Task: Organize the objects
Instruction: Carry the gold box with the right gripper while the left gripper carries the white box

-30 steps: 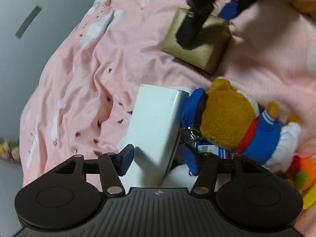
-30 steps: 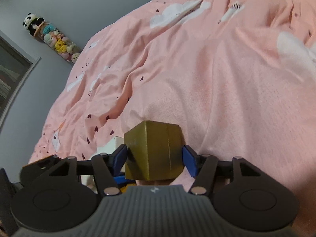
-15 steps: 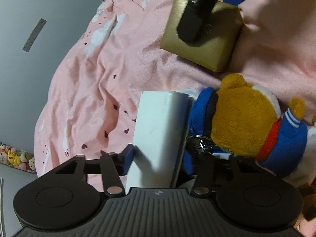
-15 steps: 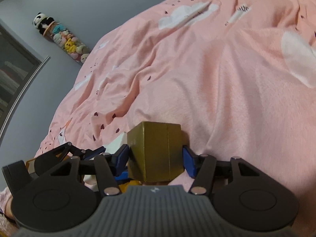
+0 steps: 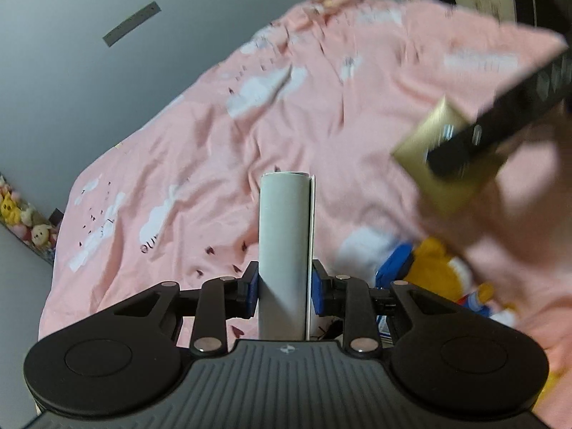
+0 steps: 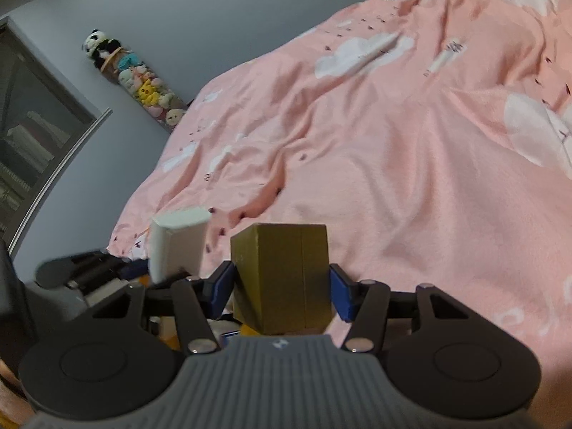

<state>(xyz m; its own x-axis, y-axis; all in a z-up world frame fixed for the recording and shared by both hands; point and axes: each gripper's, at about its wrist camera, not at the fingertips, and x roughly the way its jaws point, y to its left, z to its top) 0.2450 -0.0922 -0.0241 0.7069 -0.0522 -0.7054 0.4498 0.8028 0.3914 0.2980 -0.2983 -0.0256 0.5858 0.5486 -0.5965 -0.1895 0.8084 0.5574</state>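
Observation:
A white box (image 5: 284,236) stands upright between my left gripper's (image 5: 285,286) blue pads, which press its sides as the jaws are closing; it hangs lifted above the pink bedspread (image 5: 200,164). In the right wrist view the same white box (image 6: 177,239) shows blurred at the lower left. My right gripper (image 6: 282,286) is shut on a gold box (image 6: 282,271), held off the bed. The gold box (image 5: 418,146) also appears blurred at the right of the left wrist view, with a black finger (image 5: 464,139) across it. A plush bear (image 5: 436,268) in blue lies below.
The rumpled pink bedspread (image 6: 393,143) with white clouds fills most of both views. A hanging column of small plush toys (image 6: 143,82) is on the grey wall. A glass-fronted cabinet (image 6: 28,143) stands at the far left.
The left gripper's jaws closed on the white box and raised it off the bed, turning it on edge. The right gripper rose with the gold box.

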